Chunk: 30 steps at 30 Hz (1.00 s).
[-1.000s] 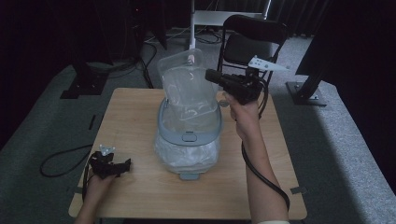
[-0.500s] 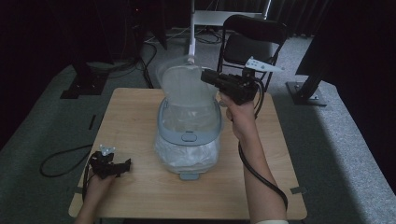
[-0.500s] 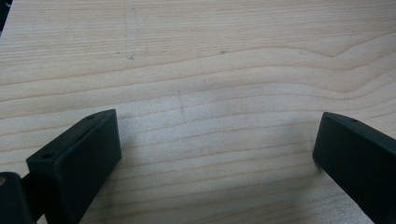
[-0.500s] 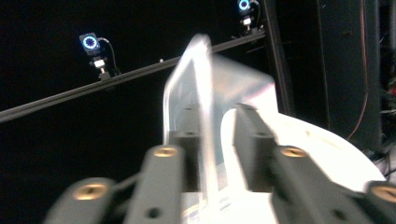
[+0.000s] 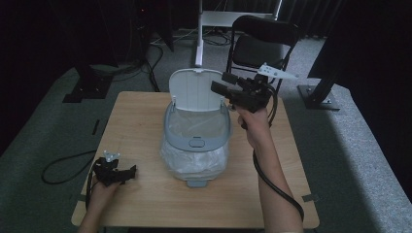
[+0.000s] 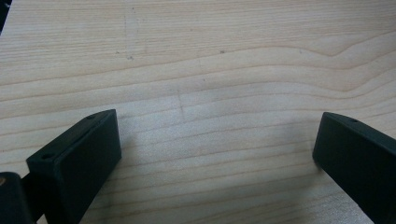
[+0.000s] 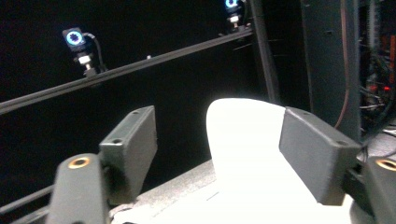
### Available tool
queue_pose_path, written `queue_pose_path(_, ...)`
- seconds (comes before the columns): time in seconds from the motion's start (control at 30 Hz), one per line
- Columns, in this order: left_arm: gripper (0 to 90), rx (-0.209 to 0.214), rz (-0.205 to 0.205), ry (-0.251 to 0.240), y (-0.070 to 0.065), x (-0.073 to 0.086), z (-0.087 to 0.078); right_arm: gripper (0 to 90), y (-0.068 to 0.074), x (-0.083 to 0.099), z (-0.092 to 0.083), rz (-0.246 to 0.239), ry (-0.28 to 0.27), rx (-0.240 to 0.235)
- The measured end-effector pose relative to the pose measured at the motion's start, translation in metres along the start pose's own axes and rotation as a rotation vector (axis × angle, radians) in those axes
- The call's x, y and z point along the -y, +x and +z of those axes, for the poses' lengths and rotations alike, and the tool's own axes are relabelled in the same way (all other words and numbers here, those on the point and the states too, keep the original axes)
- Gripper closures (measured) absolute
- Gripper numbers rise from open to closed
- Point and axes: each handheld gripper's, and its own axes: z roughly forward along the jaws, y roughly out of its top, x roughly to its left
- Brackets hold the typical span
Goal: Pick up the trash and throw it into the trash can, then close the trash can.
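A small bin [image 5: 197, 141] with a grey rim and a clear plastic liner stands at the middle of the wooden table [image 5: 136, 111]. Its white lid [image 5: 197, 90] is swung up at the back. My right gripper [image 5: 222, 82] is held in the air at the lid's right edge, jaws open and holding nothing. In the right gripper view the lid [image 7: 247, 154] shows bright beyond the open right gripper [image 7: 224, 144]. My left gripper [image 5: 130, 171] rests at the table's front left, far from the bin. Its jaws [image 6: 215, 154] are wide open over bare wood.
A black folding chair [image 5: 262, 43] stands just behind the table's far right corner, close to my right hand. A white stand post [image 5: 199, 34] rises behind the bin. A cable [image 5: 63, 167] loops on the floor at the left. Black stand bases [image 5: 318, 94] sit on the floor.
The lid reached higher in the view a second ago and now sits lower and plainly white. My right gripper has shifted slightly left along its edge. The left gripper has stayed put.
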Motion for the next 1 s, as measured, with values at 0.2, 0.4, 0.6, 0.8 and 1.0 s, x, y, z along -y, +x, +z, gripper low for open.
queue_pose_path(0.2, 1.8, 0.000, 0.000, 0.000, 0.000, 0.000, 0.000, 13.1, -0.014, 0.008, -0.010, 0.003, -0.032, 0.024)
queue_pose_path(0.4, 1.8, 0.000, 0.000, 0.000, 0.000, 0.000, 0.000, 13.4, -0.037, 0.017, -0.023, 0.041, 0.007, 0.164)
queue_pose_path(0.6, 1.8, 0.000, 0.000, 0.000, 0.000, 0.000, 0.000, 13.7, -0.055, 0.023, -0.030, 0.087, 0.027, 0.227)
queue_pose_path(0.8, 1.9, 0.000, 0.000, 0.000, 0.000, 0.000, 0.000, 13.7, -0.067, 0.031, -0.029, 0.112, 0.064, 0.279)
queue_pose_path(1.0, 1.8, 0.000, 0.000, 0.000, 0.000, 0.000, 0.000, 13.7, -0.079, 0.036, -0.027, 0.131, 0.088, 0.317)
